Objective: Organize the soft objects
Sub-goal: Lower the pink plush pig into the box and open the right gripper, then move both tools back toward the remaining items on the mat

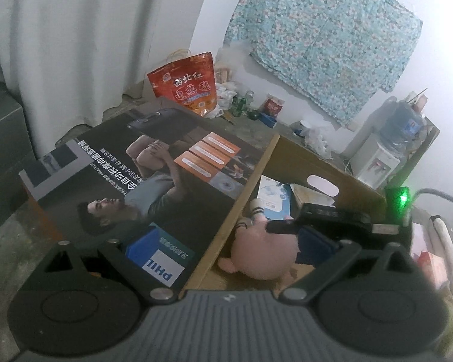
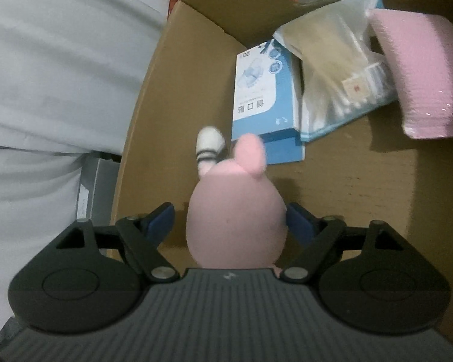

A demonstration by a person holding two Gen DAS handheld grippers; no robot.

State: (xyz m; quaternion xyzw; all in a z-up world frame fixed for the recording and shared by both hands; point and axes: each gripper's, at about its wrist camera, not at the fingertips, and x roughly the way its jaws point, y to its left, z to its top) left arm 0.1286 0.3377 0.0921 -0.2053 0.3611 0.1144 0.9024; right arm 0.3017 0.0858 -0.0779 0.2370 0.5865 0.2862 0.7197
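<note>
right gripper [image 2: 231,226] has its blue pads apart either side of the pink plush toy [image 2: 235,226] inside the cardboard box [image 2: 196,60], left pad clearly off it, blue packet [image 2: 265,102] just behind the toy, left gripper [image 1: 226,250] spread wide over the box's edge

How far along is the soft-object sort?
Done: a pink pad, a clear pouch and a blue packet already lie in the box. In hand: the plush sits between the right gripper pads, jaws wide, inside the box. Left: let it go; the left gripper is empty.
</note>
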